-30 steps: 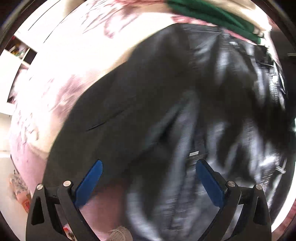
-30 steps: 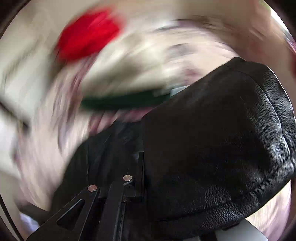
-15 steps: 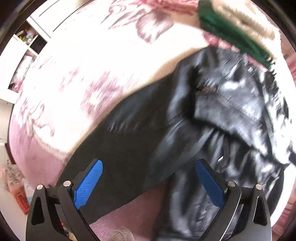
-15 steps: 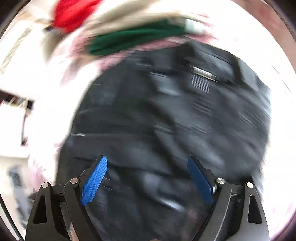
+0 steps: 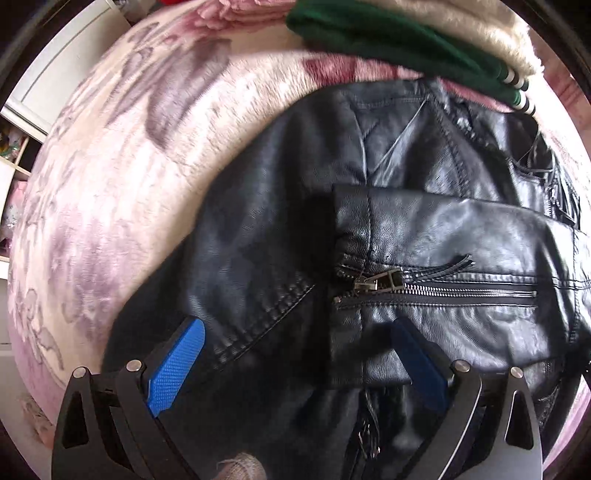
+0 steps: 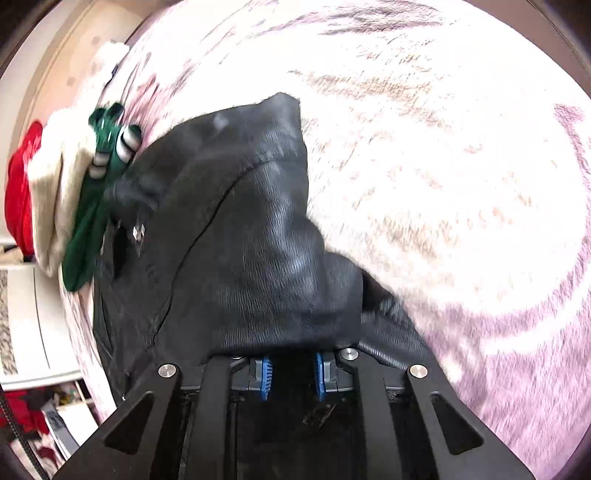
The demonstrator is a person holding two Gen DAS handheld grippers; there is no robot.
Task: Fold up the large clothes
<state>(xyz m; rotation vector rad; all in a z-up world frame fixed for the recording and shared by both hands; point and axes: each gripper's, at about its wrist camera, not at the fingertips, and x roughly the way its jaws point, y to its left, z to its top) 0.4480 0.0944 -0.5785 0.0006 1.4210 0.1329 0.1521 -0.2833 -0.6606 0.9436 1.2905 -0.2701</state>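
Note:
A black leather jacket (image 5: pixel 295 206) lies on a pink flowered blanket (image 5: pixel 110 177). One sleeve with a zipped cuff (image 5: pixel 436 291) is folded across its body. My left gripper (image 5: pixel 299 354) is open just above the jacket's lower part, its blue pads on either side of the cuff end. In the right wrist view the jacket (image 6: pixel 240 240) rises in a fold from my right gripper (image 6: pixel 291 373), whose blue pads are shut on the leather at its edge.
Folded clothes are stacked at the bed's far side: a green garment (image 5: pixel 399 44), a cream fluffy one (image 5: pixel 461 22), and a red one (image 6: pixel 18 199). White shelves (image 6: pixel 33 332) stand beside the bed. The blanket (image 6: pixel 461 166) stretches to the right of the jacket.
The right gripper, open half a second ago, has shut on the jacket's edge and lifted it. The left gripper has steadied low over the folded sleeve and stays open.

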